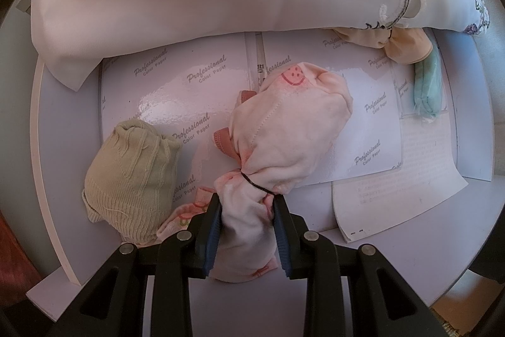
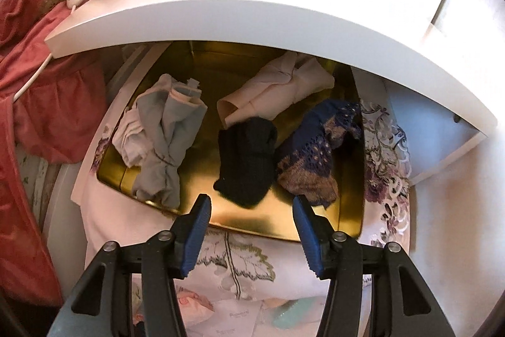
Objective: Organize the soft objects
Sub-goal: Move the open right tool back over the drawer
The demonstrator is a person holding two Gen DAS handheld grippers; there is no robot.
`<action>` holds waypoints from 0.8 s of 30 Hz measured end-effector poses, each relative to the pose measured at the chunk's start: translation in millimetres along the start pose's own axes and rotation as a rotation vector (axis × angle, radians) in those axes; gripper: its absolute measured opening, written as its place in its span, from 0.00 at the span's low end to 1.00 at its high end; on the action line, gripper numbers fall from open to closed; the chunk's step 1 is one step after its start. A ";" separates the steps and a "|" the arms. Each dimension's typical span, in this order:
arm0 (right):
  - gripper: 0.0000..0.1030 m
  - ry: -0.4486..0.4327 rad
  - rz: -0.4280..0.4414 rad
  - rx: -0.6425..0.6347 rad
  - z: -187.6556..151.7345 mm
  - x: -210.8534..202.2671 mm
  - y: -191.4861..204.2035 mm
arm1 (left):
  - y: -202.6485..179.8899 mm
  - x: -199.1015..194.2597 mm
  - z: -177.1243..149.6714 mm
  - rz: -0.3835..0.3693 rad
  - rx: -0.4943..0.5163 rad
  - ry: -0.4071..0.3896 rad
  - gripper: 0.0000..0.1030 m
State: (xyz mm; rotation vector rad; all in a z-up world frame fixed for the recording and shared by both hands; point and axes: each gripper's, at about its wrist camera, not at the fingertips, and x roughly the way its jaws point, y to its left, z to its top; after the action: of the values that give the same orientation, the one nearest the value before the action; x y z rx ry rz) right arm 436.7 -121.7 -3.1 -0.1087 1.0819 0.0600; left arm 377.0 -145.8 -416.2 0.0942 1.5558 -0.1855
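My left gripper (image 1: 247,207) is pinching the pink tied bundle (image 1: 284,128); my right gripper (image 2: 251,207) is hanging open-fingered, empty, above the gold tin (image 2: 252,220).

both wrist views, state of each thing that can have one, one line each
left gripper: shut on the pink bundle
pink bundle: tied with a black band, lying on glossy paper
green sock: balled up, loose beside the left gripper
right gripper: open, nothing between the pads
gold tin: lid off, four bundles inside
black bundle: rolled, lying in the gold tin
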 end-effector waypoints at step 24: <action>0.57 0.252 0.016 0.396 -152.9 29.8 -94.6 | 1.4 -1.4 -0.3 -0.001 0.005 0.000 0.31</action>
State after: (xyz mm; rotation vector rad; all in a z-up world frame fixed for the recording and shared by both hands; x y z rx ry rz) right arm 326.1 -233.7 -95.0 0.2556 1.3269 -0.1577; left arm 377.0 -144.2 -414.9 0.0971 1.5553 -0.1898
